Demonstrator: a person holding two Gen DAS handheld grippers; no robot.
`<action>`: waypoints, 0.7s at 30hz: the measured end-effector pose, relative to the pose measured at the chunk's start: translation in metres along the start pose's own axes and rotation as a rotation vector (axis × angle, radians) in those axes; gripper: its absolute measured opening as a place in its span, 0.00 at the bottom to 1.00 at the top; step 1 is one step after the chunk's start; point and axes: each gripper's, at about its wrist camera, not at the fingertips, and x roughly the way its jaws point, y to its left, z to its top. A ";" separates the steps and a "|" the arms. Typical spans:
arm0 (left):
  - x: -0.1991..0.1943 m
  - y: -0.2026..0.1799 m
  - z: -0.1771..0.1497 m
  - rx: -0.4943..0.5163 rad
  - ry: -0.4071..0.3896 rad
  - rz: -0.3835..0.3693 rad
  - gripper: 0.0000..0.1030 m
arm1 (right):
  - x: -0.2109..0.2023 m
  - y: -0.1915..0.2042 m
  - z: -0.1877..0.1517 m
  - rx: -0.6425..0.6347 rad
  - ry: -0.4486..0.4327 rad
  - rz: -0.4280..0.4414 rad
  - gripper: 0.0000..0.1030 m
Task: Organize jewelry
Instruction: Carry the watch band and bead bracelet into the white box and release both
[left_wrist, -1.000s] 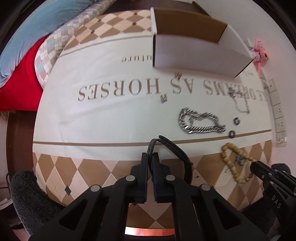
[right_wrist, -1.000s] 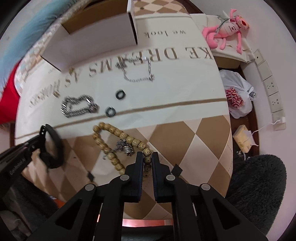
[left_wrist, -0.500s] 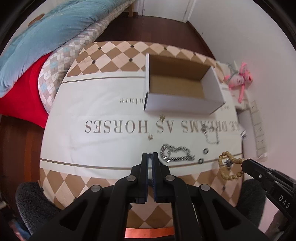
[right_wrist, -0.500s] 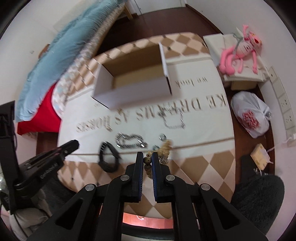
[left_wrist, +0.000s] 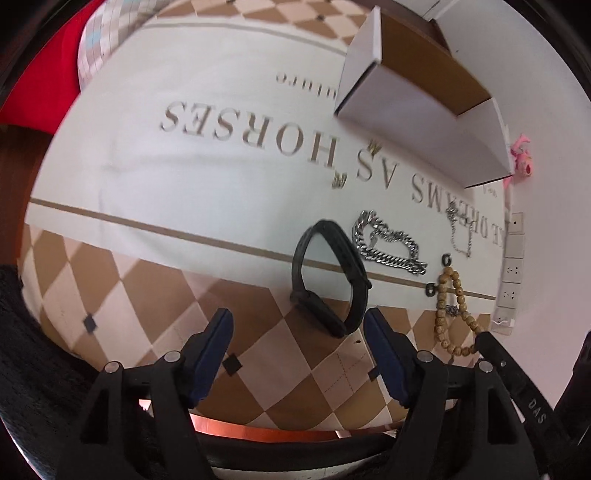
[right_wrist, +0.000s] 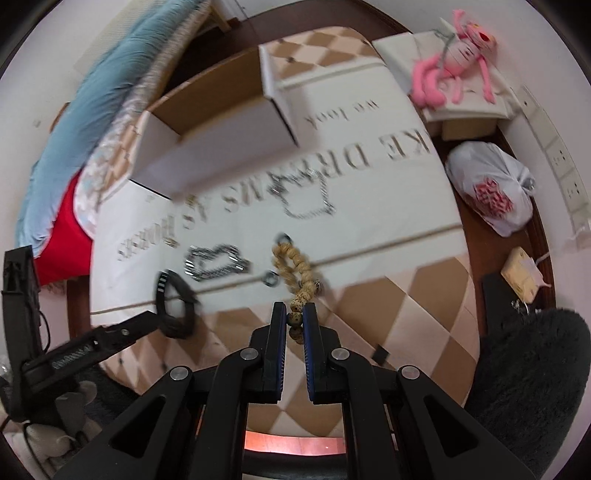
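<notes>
My left gripper (left_wrist: 299, 325) is open, its jaws wide apart, just in front of a black bracelet (left_wrist: 328, 273) that lies free on the cloth. My right gripper (right_wrist: 294, 317) is shut on a wooden bead bracelet (right_wrist: 291, 258), which trails forward over the cloth; it also shows in the left wrist view (left_wrist: 452, 310). A silver chain bracelet (left_wrist: 388, 247) lies right of the black one. A thin chain necklace (right_wrist: 306, 199) and two small dark rings (left_wrist: 430, 290) lie nearby. An open white cardboard box (left_wrist: 417, 96) stands at the far side.
The table cloth (left_wrist: 184, 177) has brown diamonds and printed letters. Two small gold crown charms (left_wrist: 340, 181) lie near the box. A pink plush toy (right_wrist: 450, 74) and a plastic bag (right_wrist: 495, 192) sit right of the table. A bed with blue and red bedding (right_wrist: 59, 166) is left.
My left gripper has opened and let go of the black bracelet, which now lies on the cloth. My right gripper still holds the bead bracelet and has moved toward the box.
</notes>
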 end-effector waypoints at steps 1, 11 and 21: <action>0.005 -0.001 0.000 0.000 0.008 -0.002 0.69 | 0.002 -0.003 -0.002 0.006 0.004 -0.003 0.09; 0.016 -0.024 -0.004 0.156 -0.063 0.079 0.12 | 0.009 -0.011 -0.004 0.010 0.006 -0.028 0.09; -0.016 -0.006 -0.014 0.172 -0.116 0.053 0.09 | -0.019 0.013 0.008 -0.023 -0.027 0.064 0.09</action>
